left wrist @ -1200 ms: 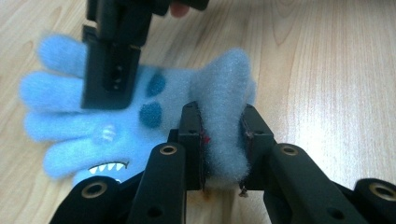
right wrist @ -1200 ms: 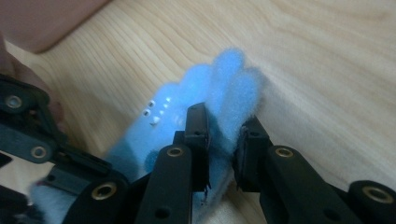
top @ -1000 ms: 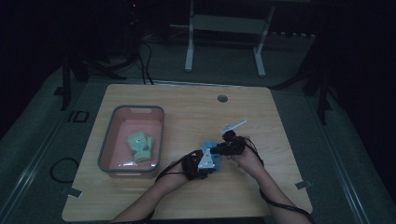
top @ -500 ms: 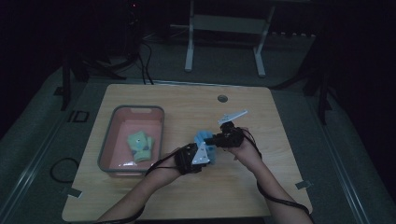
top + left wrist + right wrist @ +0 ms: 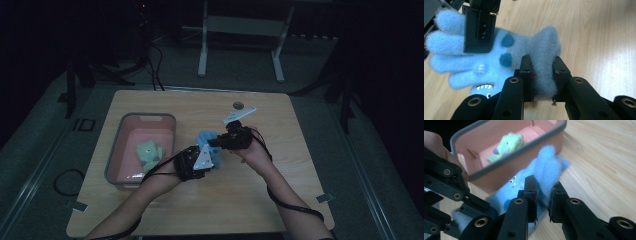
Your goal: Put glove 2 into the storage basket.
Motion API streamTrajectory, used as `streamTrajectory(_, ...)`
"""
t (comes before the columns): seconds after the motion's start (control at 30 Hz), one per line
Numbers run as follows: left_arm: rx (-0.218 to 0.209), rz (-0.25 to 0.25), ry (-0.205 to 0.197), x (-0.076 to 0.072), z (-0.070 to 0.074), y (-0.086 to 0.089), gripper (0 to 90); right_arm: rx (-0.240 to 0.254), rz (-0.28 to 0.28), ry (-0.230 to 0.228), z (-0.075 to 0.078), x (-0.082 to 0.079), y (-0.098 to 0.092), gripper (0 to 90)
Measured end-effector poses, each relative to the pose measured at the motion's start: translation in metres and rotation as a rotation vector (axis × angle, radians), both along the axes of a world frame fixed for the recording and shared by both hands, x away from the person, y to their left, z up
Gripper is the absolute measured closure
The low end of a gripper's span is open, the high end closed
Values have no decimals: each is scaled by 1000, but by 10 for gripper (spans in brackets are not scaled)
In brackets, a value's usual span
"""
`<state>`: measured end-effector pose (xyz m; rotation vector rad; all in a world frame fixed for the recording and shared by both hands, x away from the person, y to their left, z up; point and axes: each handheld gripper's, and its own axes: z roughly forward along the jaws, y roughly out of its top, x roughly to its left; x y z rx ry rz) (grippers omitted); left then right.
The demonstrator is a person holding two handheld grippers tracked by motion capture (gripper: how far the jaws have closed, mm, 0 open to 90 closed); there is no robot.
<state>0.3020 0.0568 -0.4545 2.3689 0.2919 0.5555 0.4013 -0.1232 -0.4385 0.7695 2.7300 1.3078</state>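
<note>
The left gripper view reveals the blue glove's [image 5: 499, 60] face, with dark spots and a toothed mouth, which the dim high view hides. The left gripper [image 5: 543, 75] is clamped on its fuzzy cuff; the right gripper [image 5: 543, 195] pinches its fingers. The glove hangs between them just beside the pink bin [image 5: 524, 147], which holds a green plush toy [image 5: 506, 145].

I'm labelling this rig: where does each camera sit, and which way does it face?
High view: above the person's side, looking forward and down on the table; forearms, both tools.
Left gripper view: on the left tool, looking along its jaws, shut on the blue glove.
Right gripper view: on the right tool, facing the pink bin.
Shared: the blue glove.
</note>
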Motion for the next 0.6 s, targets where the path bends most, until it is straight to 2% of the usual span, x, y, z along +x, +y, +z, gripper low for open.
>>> streamTrajectory(0.23, 7, 25, -13, -3, 10, 19, 755, 6, 26, -1, 11, 4, 20, 795)
streamTrajectory(0.6, 4, 86, -8, -10, 14, 52, 755, -3, 84, -9, 20, 5, 60, 795)
